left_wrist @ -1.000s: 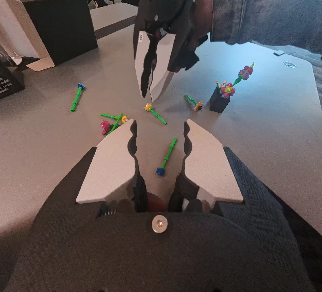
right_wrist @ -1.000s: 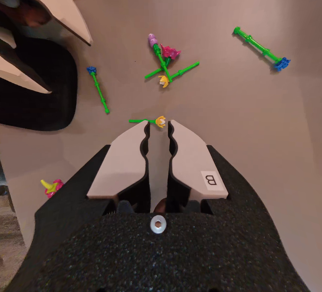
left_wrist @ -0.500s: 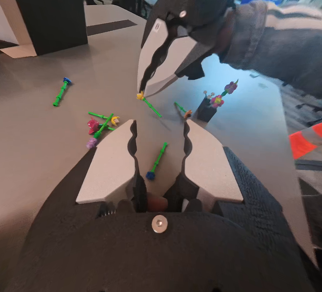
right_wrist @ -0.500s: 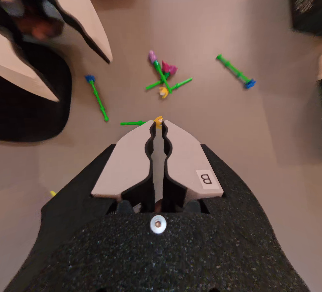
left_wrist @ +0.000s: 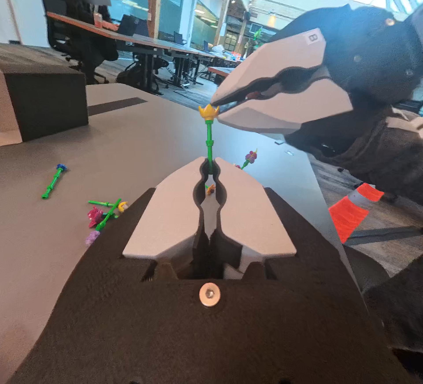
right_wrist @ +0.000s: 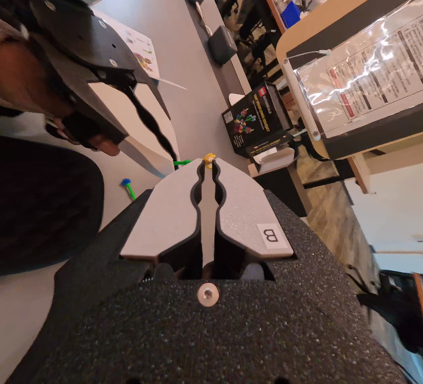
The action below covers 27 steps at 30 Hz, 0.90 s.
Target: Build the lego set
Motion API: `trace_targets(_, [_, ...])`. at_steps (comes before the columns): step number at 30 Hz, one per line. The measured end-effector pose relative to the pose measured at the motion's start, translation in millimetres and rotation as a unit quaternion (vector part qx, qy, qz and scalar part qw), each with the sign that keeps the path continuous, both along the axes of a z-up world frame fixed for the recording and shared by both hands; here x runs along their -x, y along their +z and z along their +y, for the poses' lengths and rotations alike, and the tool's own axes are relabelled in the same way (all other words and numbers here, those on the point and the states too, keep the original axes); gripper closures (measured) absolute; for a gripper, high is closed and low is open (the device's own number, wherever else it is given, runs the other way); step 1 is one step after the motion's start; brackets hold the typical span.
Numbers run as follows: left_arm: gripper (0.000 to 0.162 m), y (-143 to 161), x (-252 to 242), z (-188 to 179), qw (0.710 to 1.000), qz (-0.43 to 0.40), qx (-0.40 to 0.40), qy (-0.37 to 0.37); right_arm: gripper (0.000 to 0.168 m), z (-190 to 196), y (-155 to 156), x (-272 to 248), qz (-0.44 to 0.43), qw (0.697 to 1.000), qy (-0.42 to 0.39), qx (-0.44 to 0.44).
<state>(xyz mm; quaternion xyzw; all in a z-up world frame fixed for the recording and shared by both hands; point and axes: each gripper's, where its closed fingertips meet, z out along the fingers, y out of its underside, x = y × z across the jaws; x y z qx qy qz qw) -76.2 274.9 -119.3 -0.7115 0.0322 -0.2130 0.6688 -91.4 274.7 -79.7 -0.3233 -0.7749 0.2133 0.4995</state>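
Above table [left_wrist: 142,134], yellow flower [left_wrist: 207,112] now lifted: right gripper [right_wrist: 207,162] pinches bloom, left gripper [left_wrist: 209,162] clamps stem; handover under way.

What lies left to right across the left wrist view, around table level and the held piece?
Blue flower stem → pink, purple and yellow flower cluster → yellow flower pinched by left gripper → right gripper → orange cone.

Right gripper [right_wrist: 207,162] pinching yellow flower [right_wrist: 208,158] at tips, green stem [right_wrist: 182,162] running to 9 o'clock into left gripper [right_wrist: 175,164]. Blue flower [right_wrist: 128,186] on table [right_wrist: 183,36], 8 o'clock.
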Motion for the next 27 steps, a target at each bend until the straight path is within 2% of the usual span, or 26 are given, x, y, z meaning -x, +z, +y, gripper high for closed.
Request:
trace_targets(2, [0.159, 4.3, -5.3, -2.1, 1.000, 0.001, -0.015, -0.023, 0.152, -4.6, 6.6, -6.9, -0.020, 0.997, 0.014, 0.076])
trace_targets(4, [0.159, 8.8, -11.3, -4.6, 0.998, 0.013, -0.038, -0.043, 0.132, -9.5, 12.0, -16.2, -0.072, 0.980, 0.042, 0.182])
trace_targets(6, [0.159, 10.9, -19.7, -7.3, 0.996, 0.027, -0.051, -0.066, 0.130, -17.1, 16.0, -29.3, -0.142, 0.946, 0.087, 0.277])
trace_targets(8, [0.159, 13.5, -29.5, -10.3, 0.993, 0.045, -0.064, -0.088, 0.133, -17.9, 16.5, -37.7, -0.194, 0.920, 0.107, 0.323])
trace_targets(11, [0.159, 13.3, -39.8, -12.9, 0.988, 0.089, -0.075, -0.102, 0.139, -17.0, 9.9, -44.1, -0.237, 0.910, 0.119, 0.319])
trace_targets(13, [0.159, 12.4, -44.3, -13.7, 0.986, 0.099, -0.077, -0.110, 0.142, -17.7, 3.5, -46.6, -0.253, 0.912, 0.122, 0.297])
trace_targets(15, [0.159, 8.3, -43.6, -11.9, 0.987, 0.106, -0.067, -0.104, 0.154, -17.1, -2.9, -48.5, -0.262, 0.919, 0.119, 0.271])
trace_targets(17, [0.158, 7.1, -43.0, -11.0, 0.987, 0.106, -0.063, -0.100, 0.154, -14.9, -3.9, -50.0, -0.256, 0.926, 0.110, 0.256])
trace_targets(19, [0.136, 6.9, -40.3, -9.1, 0.990, 0.097, -0.056, -0.091, 0.154, -6.2, -0.9, -55.1, -0.243, 0.933, 0.087, 0.250])
trace_targets(21, [0.126, 6.2, -34.0, -6.3, 0.992, 0.094, -0.049, -0.072, 0.154, 13.8, -0.4, -67.0, -0.236, 0.942, 0.032, 0.237])
trace_targets(24, [0.125, 5.0, -22.3, -2.8, 0.994, 0.096, -0.043, -0.037, 0.154, 46.8, -8.4, -96.2, -0.228, 0.948, -0.073, 0.212])
trace_targets(27, [0.125, 2.0, -17.7, -0.4, 0.995, 0.090, -0.030, -0.023, 0.154, 73.2, -37.5, -124.7, -0.237, 0.939, -0.178, 0.175])
